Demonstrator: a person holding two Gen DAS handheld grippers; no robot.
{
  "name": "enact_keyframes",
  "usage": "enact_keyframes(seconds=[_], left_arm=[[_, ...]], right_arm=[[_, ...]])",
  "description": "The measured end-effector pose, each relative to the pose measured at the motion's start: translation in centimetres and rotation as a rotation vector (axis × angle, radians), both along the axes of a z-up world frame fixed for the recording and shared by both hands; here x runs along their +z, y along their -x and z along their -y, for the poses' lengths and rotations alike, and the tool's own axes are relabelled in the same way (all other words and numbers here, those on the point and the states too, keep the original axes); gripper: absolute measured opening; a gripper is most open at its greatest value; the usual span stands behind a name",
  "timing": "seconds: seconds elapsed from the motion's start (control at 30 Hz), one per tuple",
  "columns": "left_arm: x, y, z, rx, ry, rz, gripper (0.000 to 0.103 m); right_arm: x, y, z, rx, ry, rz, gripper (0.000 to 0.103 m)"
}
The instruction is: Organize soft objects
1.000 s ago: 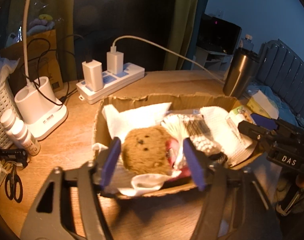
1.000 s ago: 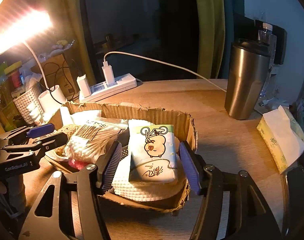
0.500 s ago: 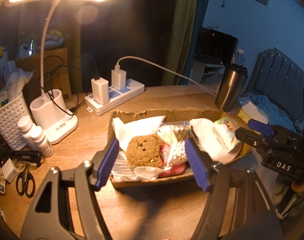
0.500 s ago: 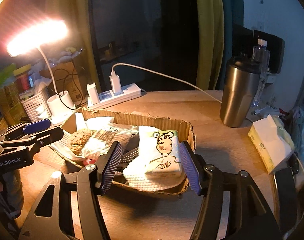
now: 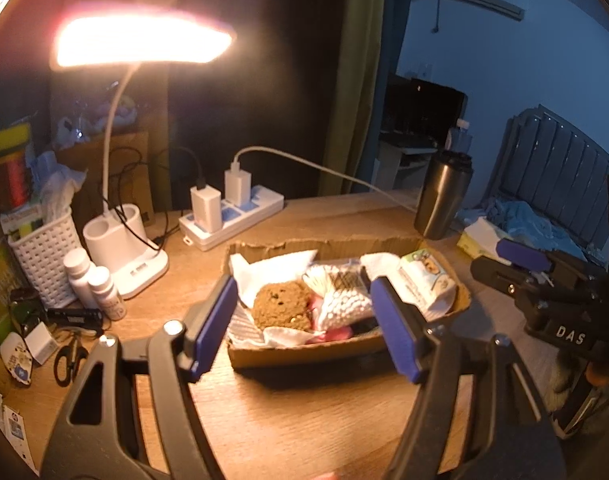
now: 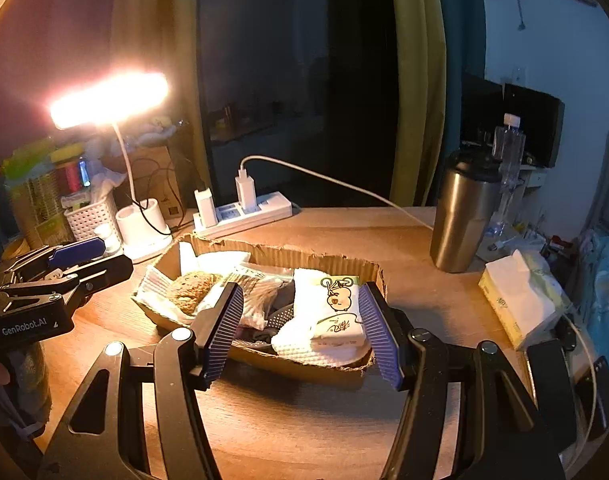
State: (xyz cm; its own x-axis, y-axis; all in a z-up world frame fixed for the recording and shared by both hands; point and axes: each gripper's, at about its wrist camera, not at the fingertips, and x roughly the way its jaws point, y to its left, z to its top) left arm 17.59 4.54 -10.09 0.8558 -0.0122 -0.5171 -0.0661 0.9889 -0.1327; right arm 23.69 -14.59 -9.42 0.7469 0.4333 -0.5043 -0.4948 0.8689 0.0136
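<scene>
Both grippers empty, jaws apart: left gripper (image 5: 304,328), right gripper (image 6: 302,330), each above the desk (image 6: 304,420) short of the box (image 6: 300,258). Box on desk holds plush (image 5: 281,310), swab bag (image 5: 344,300), tissue pack (image 6: 338,306). Lamp (image 5: 142,40) lit behind.

In my left wrist view the cardboard tray (image 5: 304,354) sits mid-frame on the desk (image 5: 304,420). Inside it I see the plush toy (image 5: 281,310) at left, the cotton swab bag (image 5: 340,298) beside it, and the tissue pack (image 5: 424,280) at right. The power strip (image 5: 236,220) lies behind the tray, the lamp base (image 5: 124,252) at left, and the steel tumbler (image 5: 442,200) at upper right.
</scene>
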Motion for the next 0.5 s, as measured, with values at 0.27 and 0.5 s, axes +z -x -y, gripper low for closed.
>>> enact_keyframes(seconds=[0.27,0.5], left_arm=[[1.9,2.4,0.6,0.000,-0.010,0.058,0.075],[3.3,4.4,0.7,0.008,-0.014,0.108,0.081]], right_arm=[[1.6,2.4,0.5,0.000,-0.001,0.045,0.063],[2.9,4.3,0.8,-0.001,-0.010,0.085,0.063]])
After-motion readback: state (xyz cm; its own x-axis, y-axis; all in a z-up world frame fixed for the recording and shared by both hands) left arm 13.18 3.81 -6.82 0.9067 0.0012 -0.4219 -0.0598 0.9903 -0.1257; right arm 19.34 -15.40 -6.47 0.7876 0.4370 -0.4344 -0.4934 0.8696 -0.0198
